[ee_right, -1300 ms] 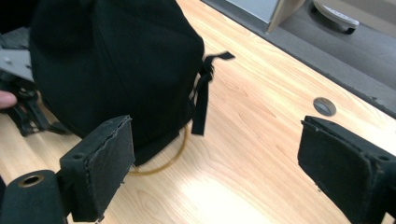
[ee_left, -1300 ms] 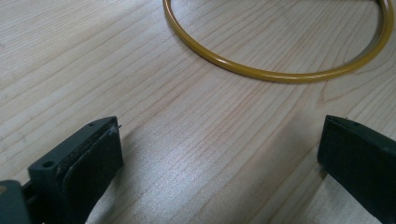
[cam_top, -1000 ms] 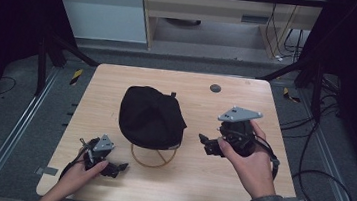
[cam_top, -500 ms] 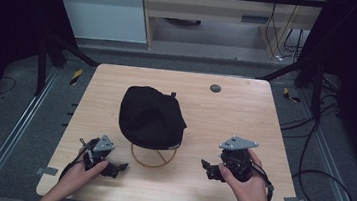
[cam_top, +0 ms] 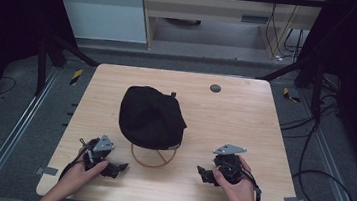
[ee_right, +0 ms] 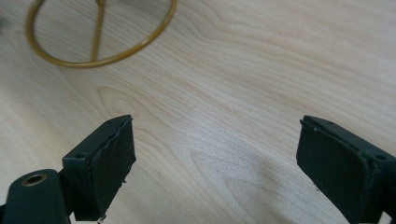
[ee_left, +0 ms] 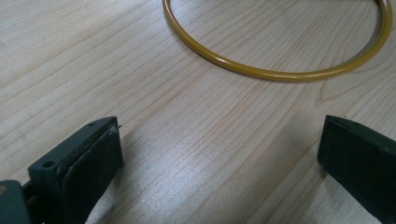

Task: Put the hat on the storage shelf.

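A black cap (cam_top: 151,117) sits on a gold wire stand at the middle of the wooden table (cam_top: 245,117). The stand's round base ring (cam_top: 152,158) lies on the wood just in front of the cap, also seen as the gold ring (ee_left: 275,72) and the ring with a crossbar (ee_right: 100,32). My left gripper (cam_top: 114,168) rests low at the front left, open, nothing between its jaws. My right gripper (cam_top: 204,175) rests at the front right, open and empty, pointing left toward the ring.
A small dark round disc (cam_top: 215,88) lies near the table's far edge. Cables (cam_top: 324,181) trail on the floor to the right. Metal rails and frame posts stand around the table.
My right gripper has dropped and come back toward the front edge of the table, from beside the cap to the front right. The left gripper has stayed put.
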`<state>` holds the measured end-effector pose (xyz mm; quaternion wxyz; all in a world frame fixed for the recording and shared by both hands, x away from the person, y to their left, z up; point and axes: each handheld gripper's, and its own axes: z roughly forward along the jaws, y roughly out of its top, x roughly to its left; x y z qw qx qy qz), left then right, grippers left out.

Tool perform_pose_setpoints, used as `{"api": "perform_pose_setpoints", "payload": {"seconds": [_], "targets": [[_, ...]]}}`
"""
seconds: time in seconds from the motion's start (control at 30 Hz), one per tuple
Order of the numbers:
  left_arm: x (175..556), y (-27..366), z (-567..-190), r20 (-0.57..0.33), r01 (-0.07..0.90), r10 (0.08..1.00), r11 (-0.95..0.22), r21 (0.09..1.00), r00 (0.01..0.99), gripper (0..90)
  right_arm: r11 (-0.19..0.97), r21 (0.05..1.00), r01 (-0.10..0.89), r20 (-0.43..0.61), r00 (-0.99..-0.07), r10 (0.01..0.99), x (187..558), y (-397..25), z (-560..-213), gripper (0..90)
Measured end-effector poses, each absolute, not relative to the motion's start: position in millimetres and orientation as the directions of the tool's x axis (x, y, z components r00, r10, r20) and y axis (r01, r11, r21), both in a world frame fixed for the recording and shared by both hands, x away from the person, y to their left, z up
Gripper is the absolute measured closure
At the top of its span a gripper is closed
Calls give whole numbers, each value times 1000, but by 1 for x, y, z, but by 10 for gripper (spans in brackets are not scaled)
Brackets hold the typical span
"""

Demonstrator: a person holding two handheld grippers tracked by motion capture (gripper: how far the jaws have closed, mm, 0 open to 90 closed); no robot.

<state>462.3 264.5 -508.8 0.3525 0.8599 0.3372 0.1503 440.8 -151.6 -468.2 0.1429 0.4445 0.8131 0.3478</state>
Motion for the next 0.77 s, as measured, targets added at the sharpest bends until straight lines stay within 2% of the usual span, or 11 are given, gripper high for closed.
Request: {"api": "perform_pose_setpoints", "payload": {"seconds": [0.27, 0.4, 0.47, 0.77], "targets": [[462, 265, -509, 21, 474, 686, -524, 708, 727, 0, 335, 682, 650, 82, -524, 848, 455, -150, -493, 115], [462, 265, -509, 21, 474, 686, -524, 708, 727, 0, 335, 685, 647, 59, -508, 859, 458, -149, -503, 85], [462, 265, -509, 21, 474, 686, -524, 708, 727, 0, 376, 689, 620, -5, -514, 858, 457, -145, -506, 75], [462, 265, -509, 21, 474, 685, -524, 708, 728, 0, 353, 730, 586, -9, -508, 861, 454, -146, -512, 41]]}}
